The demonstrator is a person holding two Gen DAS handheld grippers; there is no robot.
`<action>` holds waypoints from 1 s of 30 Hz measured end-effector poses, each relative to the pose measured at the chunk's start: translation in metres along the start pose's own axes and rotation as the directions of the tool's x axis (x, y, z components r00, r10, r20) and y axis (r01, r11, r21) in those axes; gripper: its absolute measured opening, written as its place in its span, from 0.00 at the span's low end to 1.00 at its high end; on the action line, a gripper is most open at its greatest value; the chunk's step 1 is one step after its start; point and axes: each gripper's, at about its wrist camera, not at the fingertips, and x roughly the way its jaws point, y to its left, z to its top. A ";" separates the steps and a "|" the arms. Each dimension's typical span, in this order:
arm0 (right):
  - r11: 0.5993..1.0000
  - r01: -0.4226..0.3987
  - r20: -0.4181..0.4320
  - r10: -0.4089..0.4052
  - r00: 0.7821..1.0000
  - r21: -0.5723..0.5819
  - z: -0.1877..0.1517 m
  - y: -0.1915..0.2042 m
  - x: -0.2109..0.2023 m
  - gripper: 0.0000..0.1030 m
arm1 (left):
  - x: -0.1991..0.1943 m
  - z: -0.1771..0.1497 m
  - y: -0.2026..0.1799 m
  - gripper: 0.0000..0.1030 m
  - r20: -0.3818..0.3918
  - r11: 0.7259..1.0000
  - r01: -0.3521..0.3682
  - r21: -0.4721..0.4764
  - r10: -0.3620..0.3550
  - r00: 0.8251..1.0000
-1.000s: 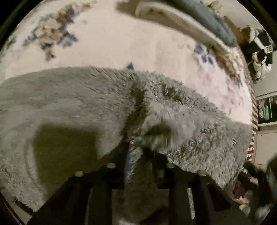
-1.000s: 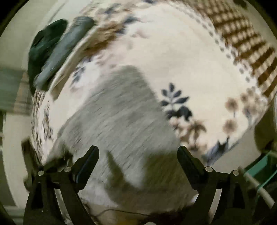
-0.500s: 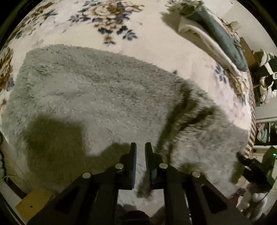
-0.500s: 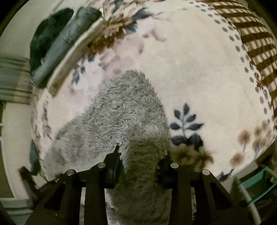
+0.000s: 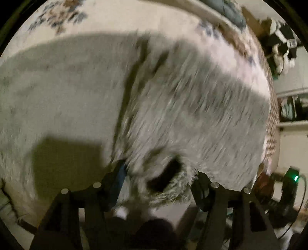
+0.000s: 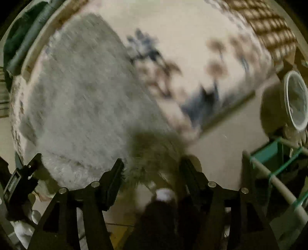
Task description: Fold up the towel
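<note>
Left gripper wide open, fingers well apart, clamped on nothing; half a second ago nearly closed. Right gripper likewise spread, after pinching a fold half a second ago; now only a shadowed tuft loose in the gap, touching neither finger for certain.

Shaggy grey pile towel spread flat on a cream bedcover with blue and brown flowers, filling most of the left view. Near edge of it bunched into a rumpled loop between the left fingers, where before it lay smooth. Dark crease running up the middle from that bunch. Both views smeared by motion, sharper a moment ago.

From the right side, same towel stretching away to the left of centre, bare cover to the right of it.

Folded stack of grey and cream cloths at the far edge of the cover, well apart from the towel. Round white-rimmed object and a green-framed rack off the cover's right edge. Small green light low at the right.

Both grippers tilted down over the towel's near edge, close above it.
</note>
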 end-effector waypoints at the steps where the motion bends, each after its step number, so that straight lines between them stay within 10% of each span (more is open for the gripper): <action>1: 1.000 0.010 -0.010 -0.010 1.000 -0.010 -0.005 -0.003 0.002 0.62 | 0.000 -0.014 0.006 0.58 -0.023 1.000 -0.016 0.009 0.017 1.000; 6: 1.000 -0.005 -0.003 0.005 1.000 0.009 -0.010 -0.015 -0.008 0.62 | 0.005 -0.051 0.036 0.58 -0.133 0.997 -0.056 -0.047 0.049 0.990; 11: 0.979 -0.158 0.092 0.146 0.985 0.129 -0.007 -0.026 -0.023 0.62 | -0.026 -0.041 0.036 0.58 -0.062 0.996 -0.031 -0.078 0.026 0.998; 13: 0.902 -0.325 0.093 0.312 0.946 0.282 -0.006 -0.046 -0.012 0.50 | -0.040 -0.028 0.028 0.58 -0.012 0.997 -0.012 -0.074 0.011 1.000; 14: 0.849 -0.399 0.105 0.388 0.916 0.345 -0.007 -0.055 -0.004 0.14 | -0.046 -0.019 0.023 0.58 0.015 0.998 0.004 -0.066 -0.003 1.000; 16: 0.708 -0.533 0.175 0.516 0.838 0.464 -0.015 -0.077 0.015 0.09 | -0.053 -0.001 0.015 0.58 0.041 0.998 0.021 -0.056 -0.019 0.999; 17: 0.686 -0.539 0.195 0.516 0.834 0.489 -0.018 -0.085 0.019 0.09 | -0.056 0.005 0.015 0.58 0.049 0.998 0.032 -0.058 -0.029 0.998; 20: 0.732 -0.447 0.162 0.429 0.889 0.515 -0.024 -0.097 0.024 0.09 | -0.066 0.023 0.010 0.58 0.098 0.997 0.058 -0.056 -0.052 0.994; 23: 0.869 -0.321 0.127 0.294 0.947 0.376 -0.011 -0.074 -0.004 0.16 | -0.070 0.042 0.006 0.58 0.136 0.997 0.067 -0.040 -0.061 0.989; 26: 0.930 -0.283 0.170 0.247 0.954 0.234 0.010 -0.041 -0.037 0.65 | -0.054 0.073 -0.006 0.58 0.149 0.999 0.043 -0.004 -0.042 0.988; 30: 0.979 -0.205 0.219 0.201 0.955 -0.003 0.056 0.021 -0.055 0.76 | -0.014 0.099 -0.017 0.58 0.092 0.995 -0.013 0.098 0.004 0.996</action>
